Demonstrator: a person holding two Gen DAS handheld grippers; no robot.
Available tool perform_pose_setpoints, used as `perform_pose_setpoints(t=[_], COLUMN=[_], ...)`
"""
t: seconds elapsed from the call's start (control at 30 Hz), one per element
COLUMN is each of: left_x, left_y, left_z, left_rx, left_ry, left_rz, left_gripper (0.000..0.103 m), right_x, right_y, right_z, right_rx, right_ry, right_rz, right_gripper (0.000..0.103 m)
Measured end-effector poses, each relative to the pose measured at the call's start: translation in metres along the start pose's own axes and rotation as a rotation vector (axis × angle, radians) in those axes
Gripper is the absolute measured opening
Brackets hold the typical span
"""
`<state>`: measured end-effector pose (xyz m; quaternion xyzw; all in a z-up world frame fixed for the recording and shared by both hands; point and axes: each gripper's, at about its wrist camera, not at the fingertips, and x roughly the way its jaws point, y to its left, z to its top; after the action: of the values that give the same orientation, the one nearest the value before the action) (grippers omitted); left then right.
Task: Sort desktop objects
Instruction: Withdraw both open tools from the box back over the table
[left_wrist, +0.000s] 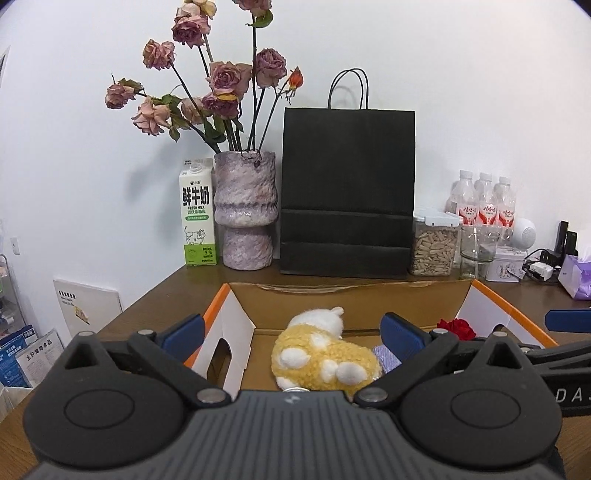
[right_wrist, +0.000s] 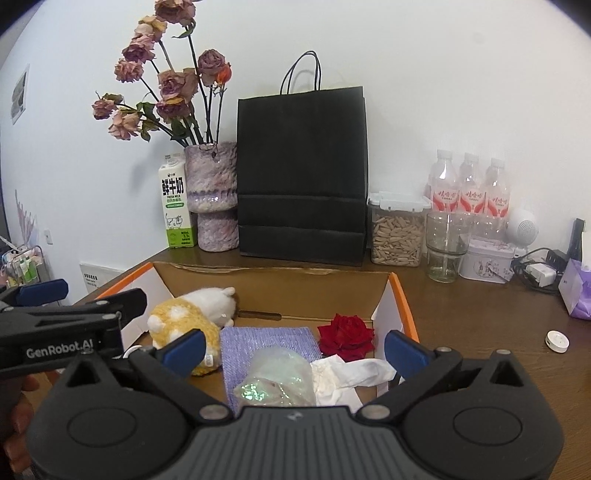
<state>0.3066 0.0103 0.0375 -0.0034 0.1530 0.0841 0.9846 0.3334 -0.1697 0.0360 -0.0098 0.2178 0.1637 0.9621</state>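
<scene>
Over the open cardboard box (right_wrist: 400, 295) on the desk (right_wrist: 461, 306), both claws hang with blue fingers spread wide and nothing between them: left claw (left_wrist: 291, 332), right claw (right_wrist: 295, 349). Inside the box, a yellow-and-white plush toy (left_wrist: 325, 354) lies at about 9 o'clock, a red rose (right_wrist: 346, 335) at 2 o'clock, with a purple knit cloth (right_wrist: 258, 339) between them. On the cloth's near end sits a clear plastic wad (right_wrist: 277, 380), touching a crumpled white tissue (right_wrist: 351, 374) at 4 o'clock. A small white cap (right_wrist: 557, 341) lies on the desk well apart, at 3 o'clock. Behind the box stands a black paper bag (right_wrist: 303, 173).
</scene>
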Motion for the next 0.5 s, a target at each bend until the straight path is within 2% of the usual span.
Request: perform_pose_setpoints(t=[0.2, 0.5], left_x=[-0.005, -0.036], left_y=[0.001, 0.011], left_z=[0.005, 0.013], left_rx=[-0.012, 0.007], left_ry=[-0.005, -0.037], left_rz=[-0.002, -0.010], left_gripper=[0.103, 0.103], right_x=[-0.008, -0.040], right_y=[0.004, 0.018], right_z=[0.005, 0.008], right_rx=[0.006, -0.013], right_ry=[-0.010, -0.042], right_rz=[0.000, 0.007], right_gripper=[0.103, 0.103])
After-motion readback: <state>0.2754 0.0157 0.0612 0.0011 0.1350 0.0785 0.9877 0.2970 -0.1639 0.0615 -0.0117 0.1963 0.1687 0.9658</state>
